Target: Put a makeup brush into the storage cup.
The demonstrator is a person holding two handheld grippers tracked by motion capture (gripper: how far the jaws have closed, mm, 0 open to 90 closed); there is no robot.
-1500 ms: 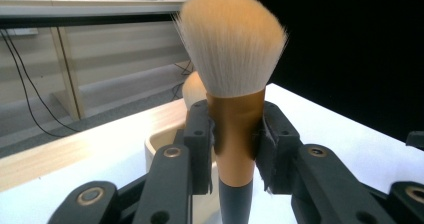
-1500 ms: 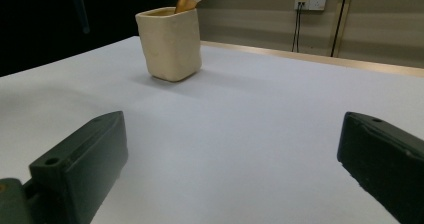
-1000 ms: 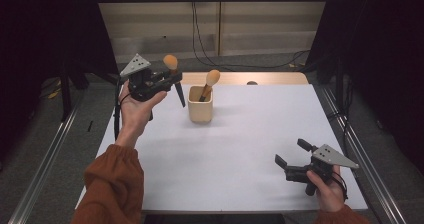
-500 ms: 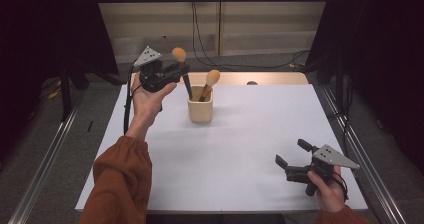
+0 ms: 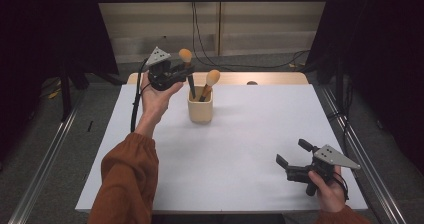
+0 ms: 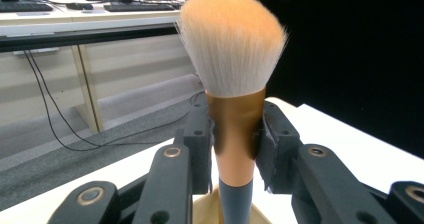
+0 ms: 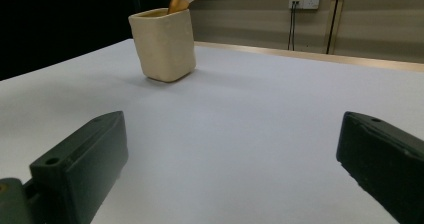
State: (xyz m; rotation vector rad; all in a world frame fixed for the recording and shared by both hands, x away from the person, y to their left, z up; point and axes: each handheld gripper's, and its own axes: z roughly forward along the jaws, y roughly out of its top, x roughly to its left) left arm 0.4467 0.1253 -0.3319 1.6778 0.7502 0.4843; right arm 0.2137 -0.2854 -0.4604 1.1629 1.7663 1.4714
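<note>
The counter (image 5: 240,149) lies bare between the cup (image 5: 200,111) and the right claw (image 5: 290,160); the leaning brush (image 5: 209,82) partly blocks the cup's mouth.

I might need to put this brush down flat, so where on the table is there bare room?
The table is bare between the cup and the right tool, along its right side, and left of the cup. It is crowded only at the cup, where the left tool holds the brush beside another brush.
</note>
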